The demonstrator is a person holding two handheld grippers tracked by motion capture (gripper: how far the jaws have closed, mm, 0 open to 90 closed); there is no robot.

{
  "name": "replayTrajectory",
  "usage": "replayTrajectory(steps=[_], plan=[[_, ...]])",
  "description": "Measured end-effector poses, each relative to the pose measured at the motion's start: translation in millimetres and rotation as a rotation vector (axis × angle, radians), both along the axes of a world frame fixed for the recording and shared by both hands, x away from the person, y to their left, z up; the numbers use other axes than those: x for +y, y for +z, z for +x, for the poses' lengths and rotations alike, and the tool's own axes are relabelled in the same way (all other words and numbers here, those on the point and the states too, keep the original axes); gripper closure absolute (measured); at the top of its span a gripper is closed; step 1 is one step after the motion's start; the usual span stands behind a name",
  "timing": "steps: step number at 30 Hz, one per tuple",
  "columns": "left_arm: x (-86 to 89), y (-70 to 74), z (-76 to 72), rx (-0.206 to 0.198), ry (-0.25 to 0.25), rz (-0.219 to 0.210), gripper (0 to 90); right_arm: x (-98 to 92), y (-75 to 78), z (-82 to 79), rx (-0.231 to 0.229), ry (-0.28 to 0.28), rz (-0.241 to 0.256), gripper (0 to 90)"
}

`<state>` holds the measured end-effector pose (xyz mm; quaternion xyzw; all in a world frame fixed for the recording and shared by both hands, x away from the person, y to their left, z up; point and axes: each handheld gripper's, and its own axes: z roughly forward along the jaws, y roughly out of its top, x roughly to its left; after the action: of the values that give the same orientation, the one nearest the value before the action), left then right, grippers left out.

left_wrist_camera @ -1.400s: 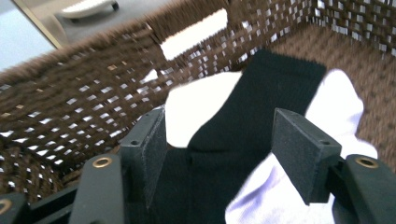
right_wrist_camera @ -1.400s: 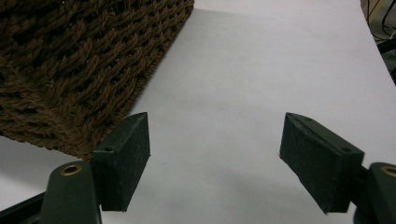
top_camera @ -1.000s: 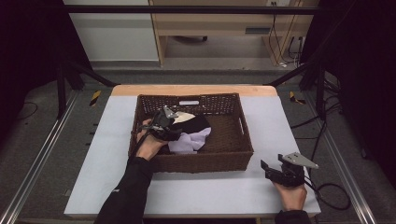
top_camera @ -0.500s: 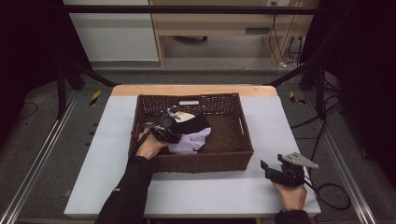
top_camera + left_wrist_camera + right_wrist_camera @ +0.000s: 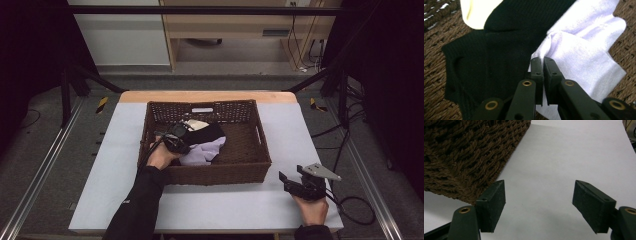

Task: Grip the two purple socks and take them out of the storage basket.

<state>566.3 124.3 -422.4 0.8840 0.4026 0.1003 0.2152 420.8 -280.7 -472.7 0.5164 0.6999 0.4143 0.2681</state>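
Our left gripper (image 5: pixel 543 62) has its fingers clamped on the lilac cloth (image 5: pixel 584 57) in the basket (image 5: pixel 250 165), beside a black cloth (image 5: pixel 499 45). Our right gripper (image 5: pixel 539 202) rests on the desk (image 5: pixel 220 205), fingers wide apart.

My left arm wears a long black sleeve (image 5: pixel 134 200) down to the wrist, and a black cuff (image 5: pixel 311 233) shows at my right wrist. My left gripper (image 5: pixel 543 65) is black throughout: two flat rectangular pads, each with small screws set in its face, carried on matte arms with brass-ringed rivets at the joints. My right gripper (image 5: pixel 539 203) is built alike, its blocky dark pads faintly textured, a small screw in each and a brass rivet on either arm. In the high view it carries a grey three-cornered plate (image 5: pixel 320 171) on top, and a black cable (image 5: pixel 356 212) trails from it.
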Motion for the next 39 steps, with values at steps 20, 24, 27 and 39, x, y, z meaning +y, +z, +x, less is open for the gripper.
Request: replayTrajectory(steps=[20,24,27,39], plan=[[24.4,31.0,-19.0,-0.354,0.114,-0.266,87.3,-1.5,1.1,-1.2,-0.011,-0.005,-0.005,27.4],[29.6,35.3,-20.5,-0.387,0.139,-0.318,87.5,-1.6,1.3,-1.2,-0.01,-0.005,-0.004,27.6],[33.6,39.5,-21.6,-0.41,0.163,-0.358,87.7,-1.9,1.5,-1.2,-0.013,-0.004,-0.005,27.7],[46.6,73.0,-36.6,-0.549,0.199,-0.481,87.8,-2.1,1.8,-1.0,-0.015,-0.002,0.0,28.6]])
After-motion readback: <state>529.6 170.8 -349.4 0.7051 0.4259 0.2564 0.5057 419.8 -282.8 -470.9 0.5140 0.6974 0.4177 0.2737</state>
